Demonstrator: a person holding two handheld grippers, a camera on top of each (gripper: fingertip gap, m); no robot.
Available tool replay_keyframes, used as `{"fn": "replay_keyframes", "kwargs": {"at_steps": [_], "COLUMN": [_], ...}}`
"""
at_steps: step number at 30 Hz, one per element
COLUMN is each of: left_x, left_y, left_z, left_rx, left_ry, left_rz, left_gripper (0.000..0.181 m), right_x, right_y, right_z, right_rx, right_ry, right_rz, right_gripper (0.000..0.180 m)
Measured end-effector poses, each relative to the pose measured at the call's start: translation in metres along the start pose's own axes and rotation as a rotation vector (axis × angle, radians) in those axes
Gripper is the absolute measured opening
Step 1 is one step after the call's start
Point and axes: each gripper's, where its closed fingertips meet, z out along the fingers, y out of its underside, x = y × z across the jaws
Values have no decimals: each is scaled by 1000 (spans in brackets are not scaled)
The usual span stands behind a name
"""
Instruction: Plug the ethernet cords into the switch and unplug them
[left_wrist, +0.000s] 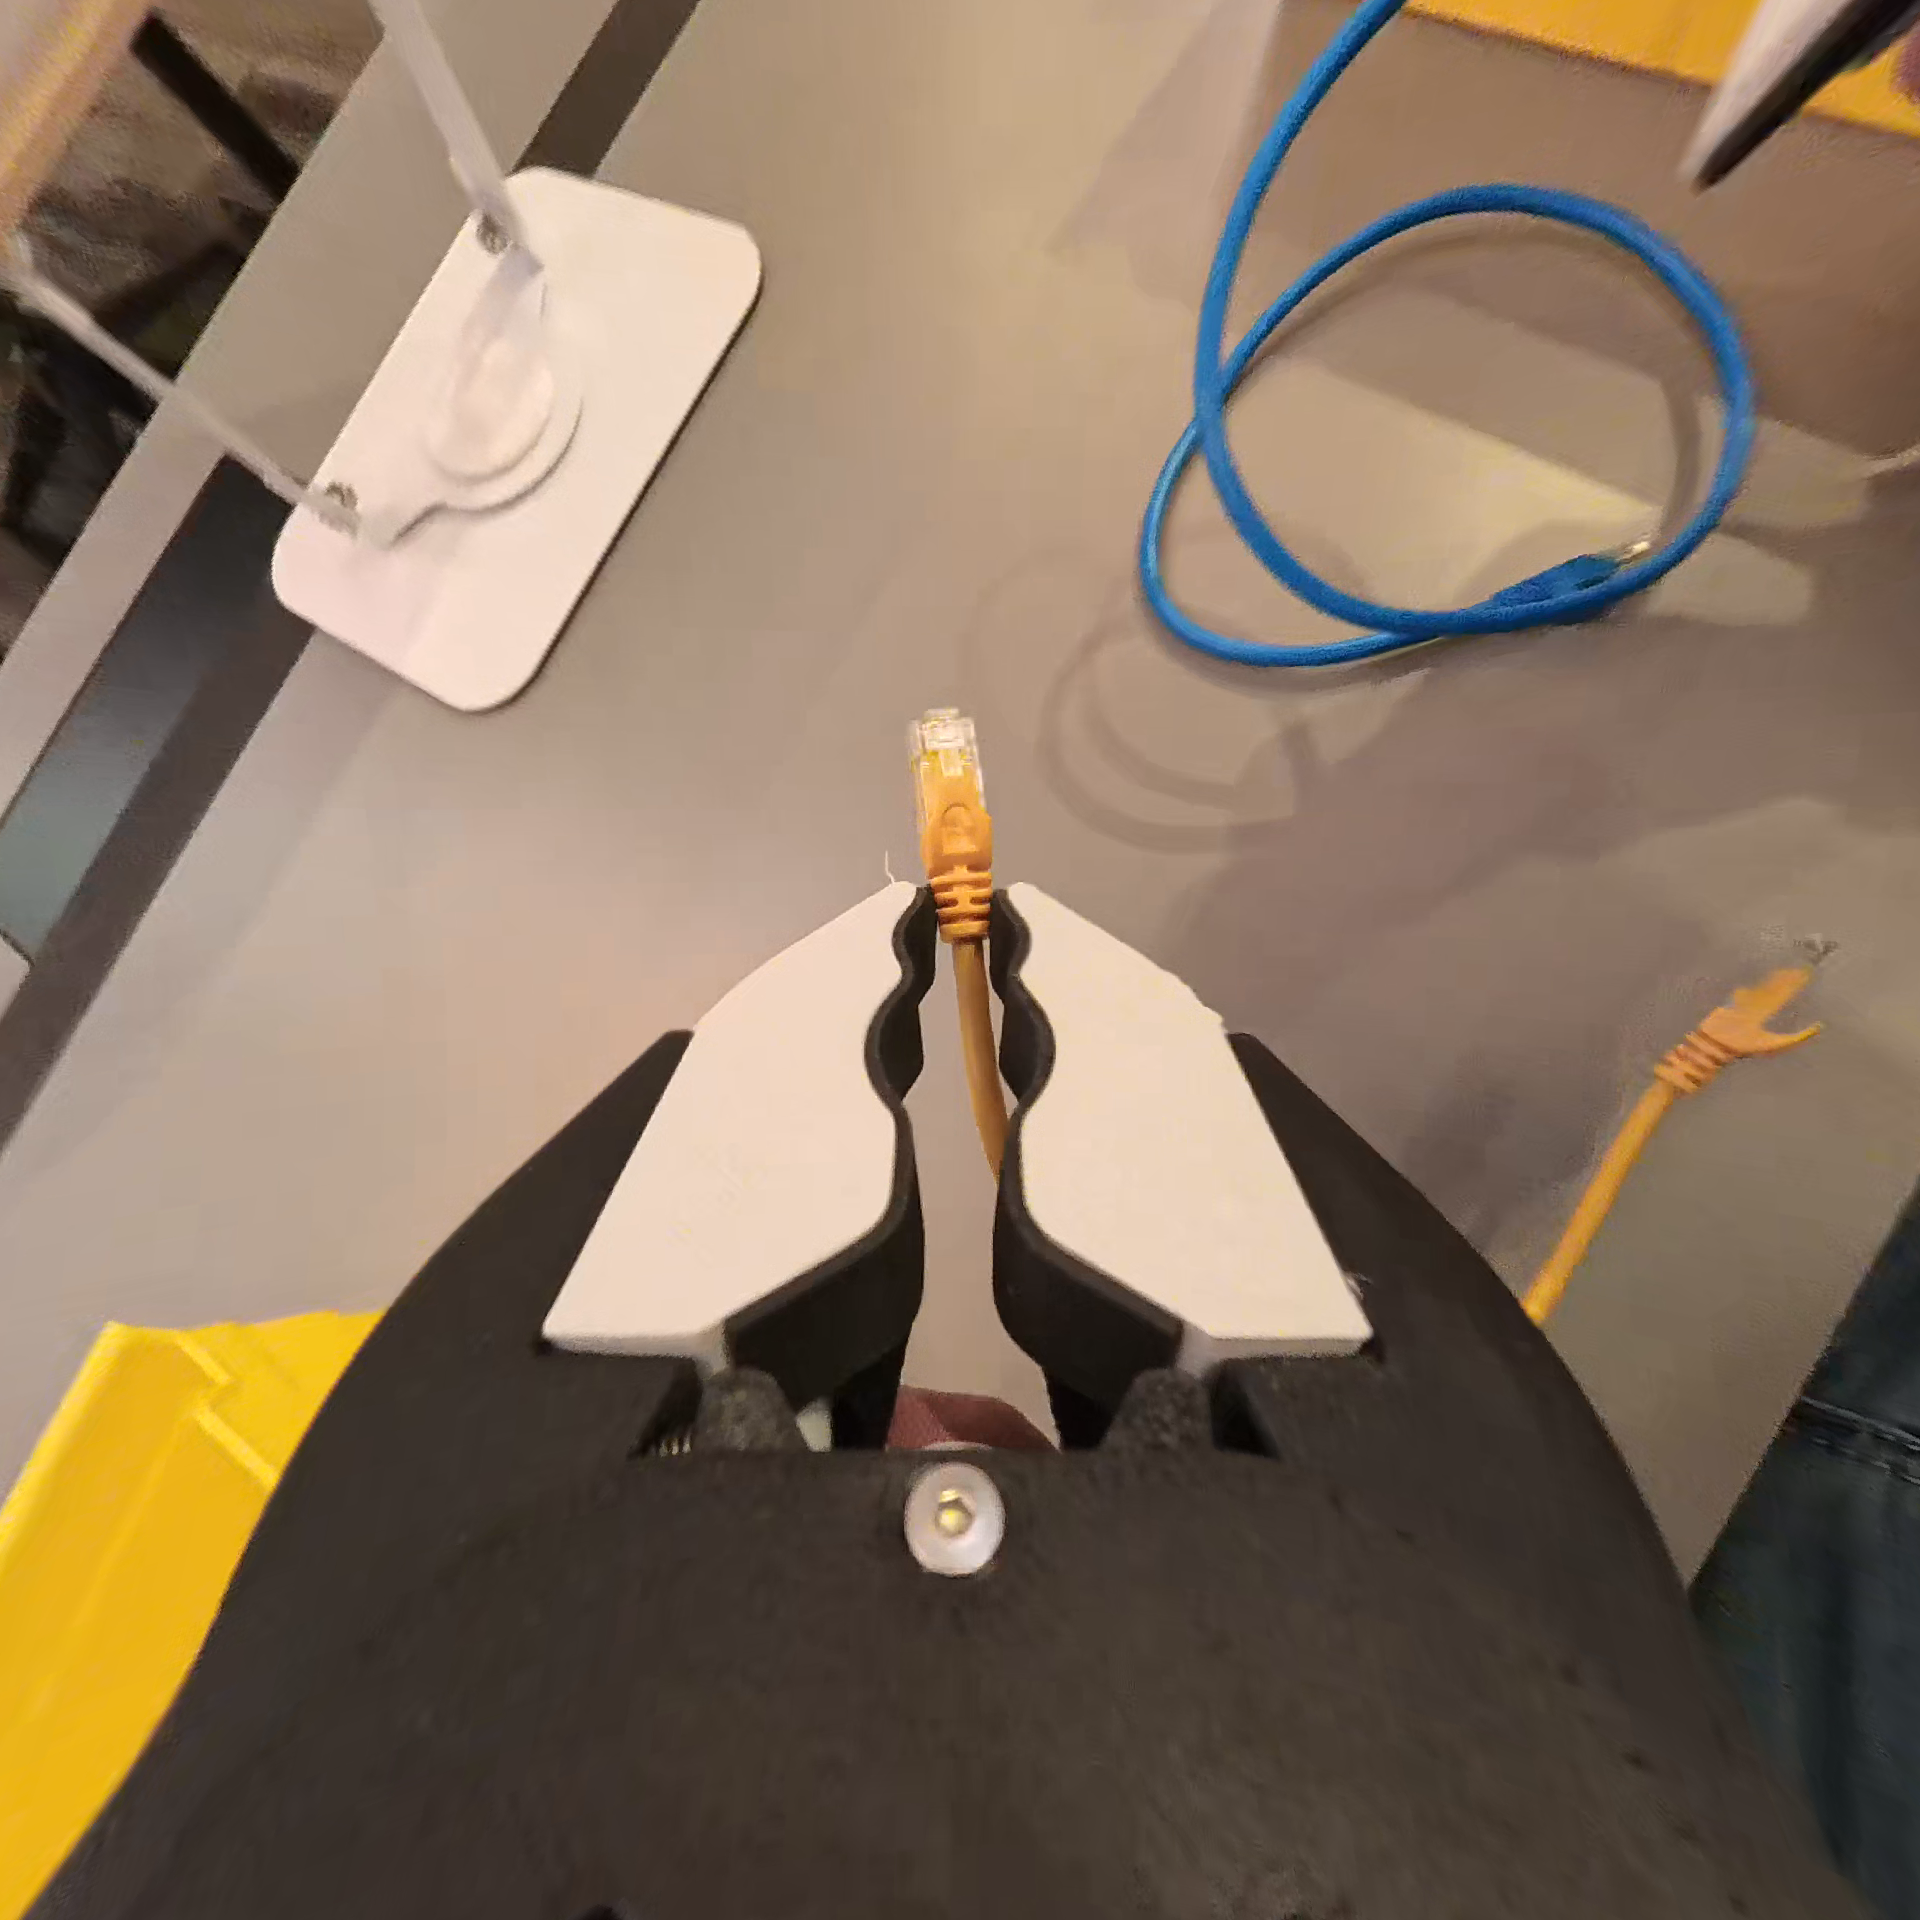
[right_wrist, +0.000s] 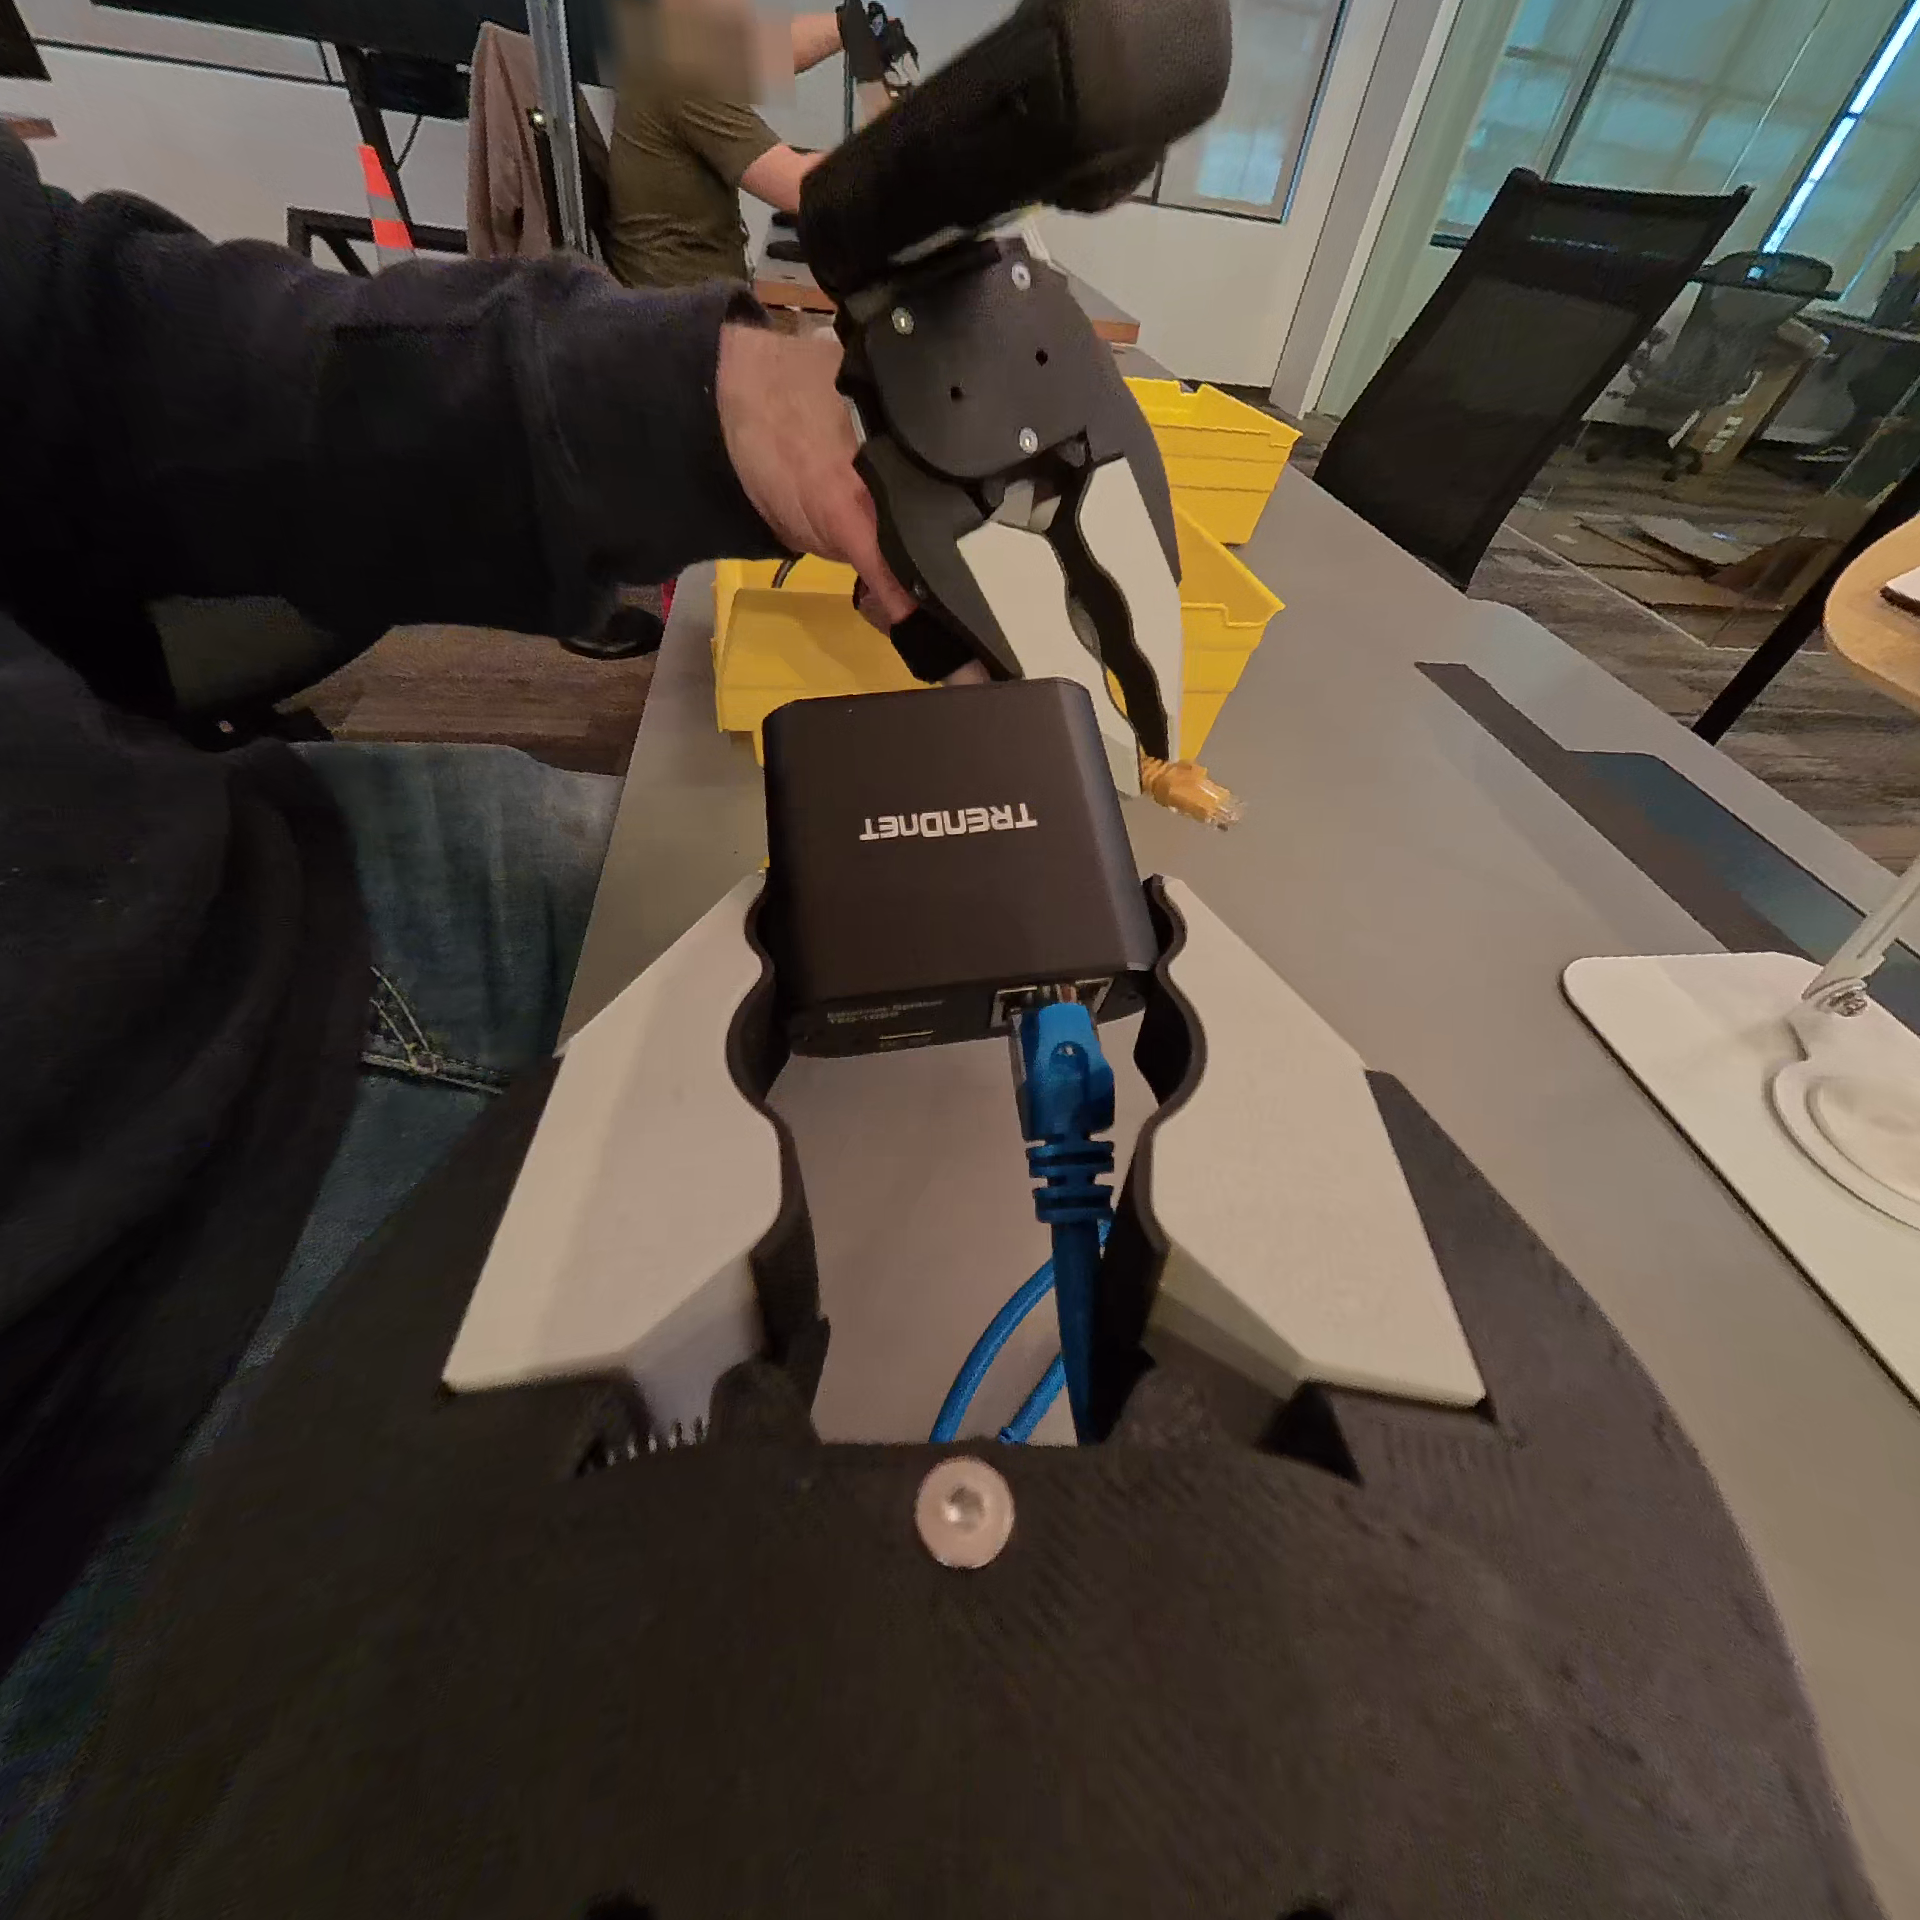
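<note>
Grey office table (right_wrist: 1403, 831). Black switch (right_wrist: 951, 852) clamped between right gripper (right_wrist: 961, 940) fingers, blue cord (right_wrist: 1065, 1122) plugged into its front port. Orange cord (left_wrist: 951, 821) pinched just behind plug by left gripper (left_wrist: 954, 899), held above table beyond switch. Probable step: plugging orange in. Next: plug swung round to free port beside blue, aligned, pushed home.

Orange cord (left_wrist: 961, 831) with a clear plug tip; blue cord (left_wrist: 1455, 416). Black switch (right_wrist: 951, 842), yellow bins (right_wrist: 1216, 447), grey worktop (left_wrist: 831, 364). White-and-black tongs (left_wrist: 961, 904).
</note>
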Motion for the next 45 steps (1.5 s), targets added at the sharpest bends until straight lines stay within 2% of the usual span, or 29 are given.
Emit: {"fn": "replay_keyframes", "kwargs": {"at_steps": [4,11,19,28,36,45], "left_x": [2,22,52,64,64,69], "left_y": [-20,-39,-54,-53,-53,-49], "left_z": [-12,-26,-47,-46,-44,-40], "left_rx": [41,94,73,-39,-83,-119], "left_ry": [44,224,420,432,493,487], "left_rz": [51,82,157,299,297,336], "left_gripper": [10,10,10,10,9,9], "right_x": [5,10,11,15,18,18], "right_y": [-2,-4,-1,15,22,27], "right_z": [2,4,7,15,16,17], "right_rx": [-12,-15,-15,-114,-172,-229], "right_ry": [18,16,0,15,34,46], "right_rz": [-19,-20,-4,-4,-31,-65], "right_gripper": [65,65,65,65,65,64]}}
